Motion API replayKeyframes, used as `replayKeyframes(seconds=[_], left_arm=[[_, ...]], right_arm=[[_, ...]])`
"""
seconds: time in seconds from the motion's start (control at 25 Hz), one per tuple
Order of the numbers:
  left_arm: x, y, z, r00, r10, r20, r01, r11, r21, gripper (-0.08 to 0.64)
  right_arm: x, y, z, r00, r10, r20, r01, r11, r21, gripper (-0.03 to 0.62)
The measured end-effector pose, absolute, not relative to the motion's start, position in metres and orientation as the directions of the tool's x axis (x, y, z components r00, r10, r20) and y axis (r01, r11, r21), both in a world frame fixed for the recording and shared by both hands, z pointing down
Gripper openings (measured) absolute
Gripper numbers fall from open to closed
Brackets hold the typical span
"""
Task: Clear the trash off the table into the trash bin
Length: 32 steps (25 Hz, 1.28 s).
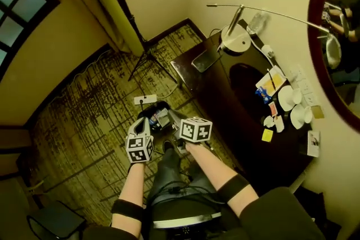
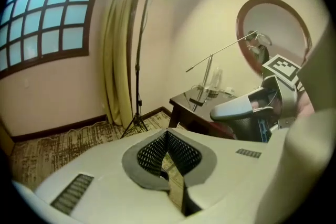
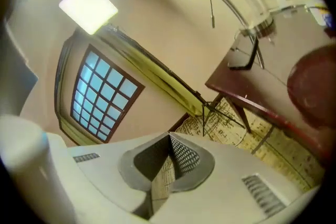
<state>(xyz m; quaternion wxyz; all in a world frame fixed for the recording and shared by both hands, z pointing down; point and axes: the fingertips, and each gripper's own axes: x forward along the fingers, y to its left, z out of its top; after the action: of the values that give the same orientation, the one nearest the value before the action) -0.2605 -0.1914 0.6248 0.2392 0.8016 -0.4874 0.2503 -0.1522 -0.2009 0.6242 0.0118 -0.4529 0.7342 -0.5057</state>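
Note:
Small litter lies on the dark wooden table [image 1: 225,93]: a yellow scrap [image 1: 267,135], white wrappers [image 1: 274,121] and a blue wrapper [image 1: 262,95] beside two white cups [image 1: 297,107]. Both grippers hang over the carpet to the left of the table, well short of the litter. My left gripper [image 1: 145,116] [image 2: 167,135] is shut with nothing between its jaws. My right gripper [image 1: 167,115] [image 3: 169,137] is shut and empty too, rolled to one side; its view takes in the table corner [image 3: 273,84]. I see no trash bin that I can be sure of.
A desk lamp [image 1: 235,37] with a long arm, a phone [image 1: 205,60] and a clear bottle [image 1: 257,22] stand at the table's far end. A tripod light stand [image 1: 147,56] and a power strip [image 1: 145,99] are on the carpet. A round mirror [image 1: 336,36] hangs on the right wall.

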Motion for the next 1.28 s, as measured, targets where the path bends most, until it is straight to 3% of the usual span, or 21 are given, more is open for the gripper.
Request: replayKeyframes(seconds=[0.16,0.36,0.76,1.08,1.28], left_arm=[[-0.212,-0.193,0.579,0.46,-0.649,0.606,-0.86,-0.495,0.123,0.001],[-0.113,-0.189,0.552,0.596,-0.563,0.572,-0.736,-0.669,0.109,0.001],[0.106,-0.096,0.53,0.809,-0.248,0.533,-0.353,-0.93,0.104,0.001],[0.2,0.009,0.522,0.844,0.011,0.536,-0.041,-0.996,0.084,0.001],[0.217,0.04,0.52,0.84,0.068,0.539,0.026,-0.996,0.084,0.001]], right_arm=[[-0.078,-0.193,0.576,-0.487,-0.755,0.439,-0.734,0.081,-0.675,0.0],[0.041,-0.153,0.552,-0.27,-0.851,0.45,-0.789,-0.072,-0.61,0.0],[0.245,0.022,0.547,0.136,-0.857,0.498,-0.722,-0.43,-0.542,0.0],[0.301,0.141,0.549,0.321,-0.799,0.508,-0.608,-0.585,-0.537,0.0],[0.303,0.168,0.56,0.34,-0.785,0.518,-0.561,-0.611,-0.558,0.0]])
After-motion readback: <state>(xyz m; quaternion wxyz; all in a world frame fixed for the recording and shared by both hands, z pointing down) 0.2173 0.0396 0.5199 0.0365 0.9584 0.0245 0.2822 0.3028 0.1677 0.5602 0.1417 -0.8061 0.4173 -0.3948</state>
